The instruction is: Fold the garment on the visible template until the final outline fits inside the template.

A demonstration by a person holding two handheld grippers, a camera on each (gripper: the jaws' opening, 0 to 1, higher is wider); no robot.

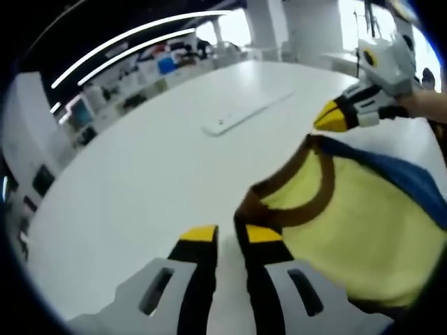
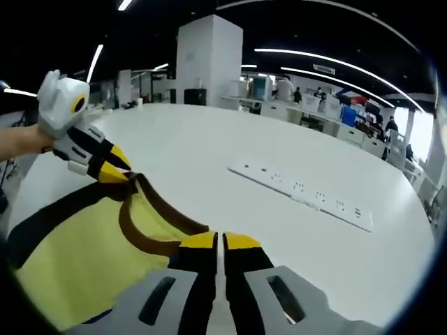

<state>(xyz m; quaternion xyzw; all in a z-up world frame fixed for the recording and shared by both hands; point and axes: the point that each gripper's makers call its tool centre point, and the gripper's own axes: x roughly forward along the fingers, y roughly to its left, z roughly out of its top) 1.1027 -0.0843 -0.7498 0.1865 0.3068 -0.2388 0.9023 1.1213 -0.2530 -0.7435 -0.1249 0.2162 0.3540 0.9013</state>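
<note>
I see the yellow garment (image 1: 363,223) with its brown collar (image 2: 150,234) held up over the white table (image 1: 140,181). My left gripper (image 1: 234,234) pinches the collar at one side, my right gripper (image 2: 222,241) is clamped on it at the other. A power strip (image 2: 307,194) lies well beyond.

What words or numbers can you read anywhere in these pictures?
None can be read.
Yellow garment: no print or label shows.
White power strip on the white table: its markings are too small to read.
Shelves and desks in the background: too blurred to read.
Left tongs and right tongs: no lettering shows.
</note>
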